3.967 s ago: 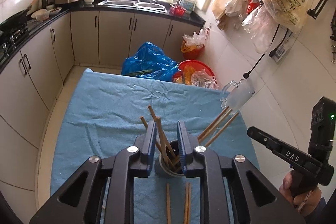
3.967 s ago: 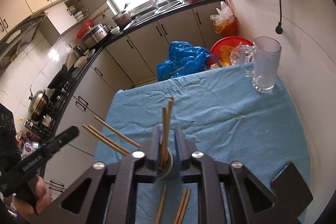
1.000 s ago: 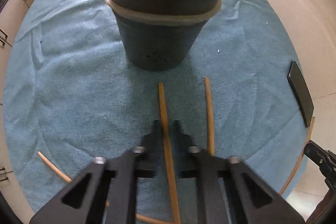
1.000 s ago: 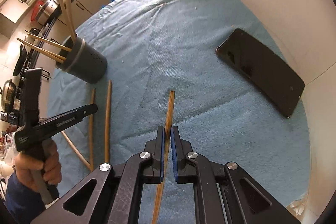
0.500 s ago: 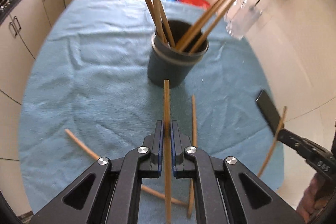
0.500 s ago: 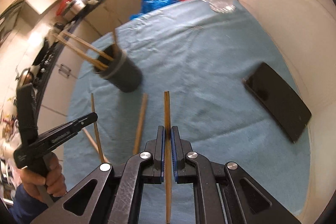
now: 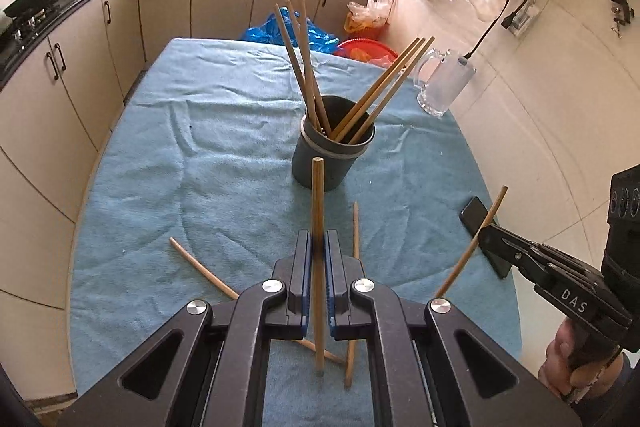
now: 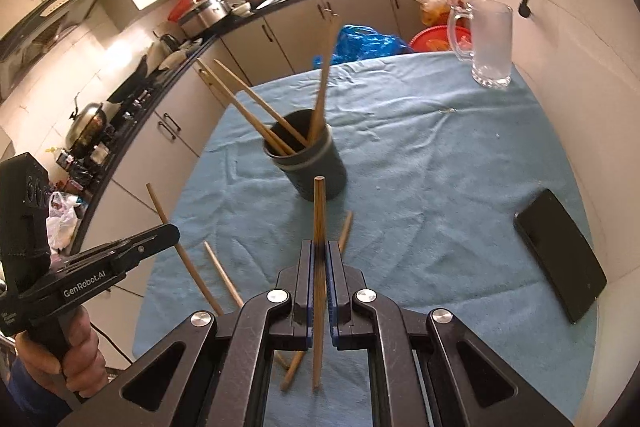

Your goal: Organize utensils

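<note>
Both hands have lifted off the blue cloth (image 7: 208,163): left gripper (image 7: 317,247) pinches one chopstick (image 7: 318,195), right gripper (image 8: 319,255) pinches another chopstick (image 8: 319,211), both just short of the dark cup (image 7: 332,155); two loose sticks (image 7: 196,265) lie below.

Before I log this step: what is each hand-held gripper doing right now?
Left hand-held gripper: closed on a chopstick, lifted off the blue cloth.
Right hand-held gripper: closed on another chopstick, also lifted.
</note>
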`<action>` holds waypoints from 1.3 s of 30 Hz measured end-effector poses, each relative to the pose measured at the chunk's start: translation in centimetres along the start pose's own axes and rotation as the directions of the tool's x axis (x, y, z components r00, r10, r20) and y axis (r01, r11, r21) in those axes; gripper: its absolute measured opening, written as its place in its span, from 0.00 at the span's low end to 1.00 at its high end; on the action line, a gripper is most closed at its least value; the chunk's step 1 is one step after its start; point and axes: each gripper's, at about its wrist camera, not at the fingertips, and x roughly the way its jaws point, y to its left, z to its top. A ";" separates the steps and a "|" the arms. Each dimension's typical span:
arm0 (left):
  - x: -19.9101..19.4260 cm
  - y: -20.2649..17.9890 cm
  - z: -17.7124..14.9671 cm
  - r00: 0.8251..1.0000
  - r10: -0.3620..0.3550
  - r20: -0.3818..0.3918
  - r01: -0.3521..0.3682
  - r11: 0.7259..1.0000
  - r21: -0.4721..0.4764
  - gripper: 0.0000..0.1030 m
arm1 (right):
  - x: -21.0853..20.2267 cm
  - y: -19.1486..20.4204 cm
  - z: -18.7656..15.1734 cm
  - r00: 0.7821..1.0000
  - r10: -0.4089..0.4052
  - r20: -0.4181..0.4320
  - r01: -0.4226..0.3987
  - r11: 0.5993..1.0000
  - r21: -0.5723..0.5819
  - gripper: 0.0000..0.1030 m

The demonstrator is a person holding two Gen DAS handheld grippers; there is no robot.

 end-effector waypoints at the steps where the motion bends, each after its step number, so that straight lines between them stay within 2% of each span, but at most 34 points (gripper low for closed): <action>1: -0.2 -0.1 0.0 1.000 0.000 0.003 -0.001 1.000 0.001 0.06 | -0.1 0.2 0.0 1.000 0.004 0.005 -0.004 1.000 -0.004 0.05; 14: -1.9 -0.6 0.9 0.999 -0.006 0.049 0.005 1.000 0.020 0.06 | -1.6 1.2 0.8 0.998 0.018 0.058 -0.017 1.000 -0.018 0.05; 21: -2.3 -0.7 1.6 0.998 -0.014 0.067 0.012 1.000 0.024 0.06 | -2.5 1.4 1.2 0.997 0.004 0.083 -0.003 1.000 -0.017 0.04; 22: -2.4 -0.7 1.7 0.997 -0.013 0.070 0.012 1.000 0.026 0.06 | -2.6 1.4 1.3 0.996 0.004 0.086 -0.002 1.000 -0.016 0.01; 31: -2.6 -0.9 2.2 0.996 -0.019 0.084 0.016 0.999 0.036 0.06 | -3.2 1.1 1.6 0.995 -0.016 0.094 0.016 1.000 0.003 0.01; 35: -2.7 -0.7 2.2 0.997 -0.019 0.080 0.017 0.999 0.032 0.06 | -2.7 -1.4 2.1 0.998 -0.001 0.060 -0.006 0.993 0.114 0.01; 39: -2.9 -0.4 2.1 0.997 -0.017 0.081 0.015 0.999 0.029 0.06 | -0.7 -6.9 3.5 1.000 0.021 -0.017 -0.015 0.953 0.302 0.01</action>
